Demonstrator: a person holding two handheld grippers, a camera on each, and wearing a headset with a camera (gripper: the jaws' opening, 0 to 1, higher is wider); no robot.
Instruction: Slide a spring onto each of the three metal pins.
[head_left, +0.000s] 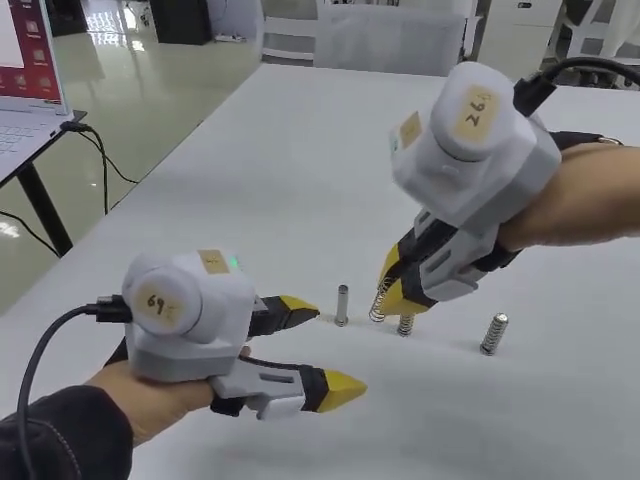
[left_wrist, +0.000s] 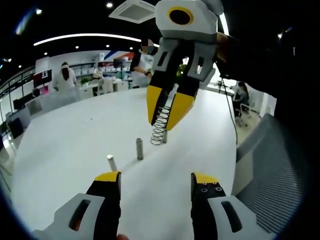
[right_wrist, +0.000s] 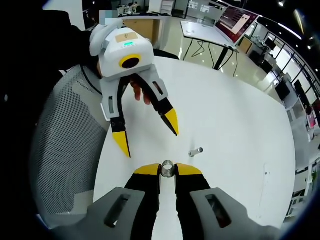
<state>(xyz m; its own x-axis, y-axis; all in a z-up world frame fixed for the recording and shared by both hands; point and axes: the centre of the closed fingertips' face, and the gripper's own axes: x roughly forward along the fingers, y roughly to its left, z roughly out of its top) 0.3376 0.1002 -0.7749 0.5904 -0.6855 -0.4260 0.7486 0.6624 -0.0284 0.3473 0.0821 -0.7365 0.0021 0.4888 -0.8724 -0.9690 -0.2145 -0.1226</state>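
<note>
Three small metal pins stand in a row on the white table (head_left: 250, 200). The left pin (head_left: 342, 305) is bare. A spring sits on the middle pin (head_left: 405, 325), and another on the right pin (head_left: 493, 333). My right gripper (head_left: 393, 290) hangs just above the table between the bare and middle pins, shut on a loose spring (head_left: 379, 300) that dangles tilted. In the right gripper view this spring (right_wrist: 168, 167) sits end-on between the jaws, with the bare pin (right_wrist: 196, 151) beyond. My left gripper (head_left: 325, 347) rests open and holds nothing, near the bare pin (left_wrist: 111, 162).
A laptop (head_left: 25, 70) sits on a side desk at the far left, with cables hanging beside the table's left edge. A grey mesh chair (left_wrist: 270, 165) stands close to the table. People stand at benches in the background (left_wrist: 65, 77).
</note>
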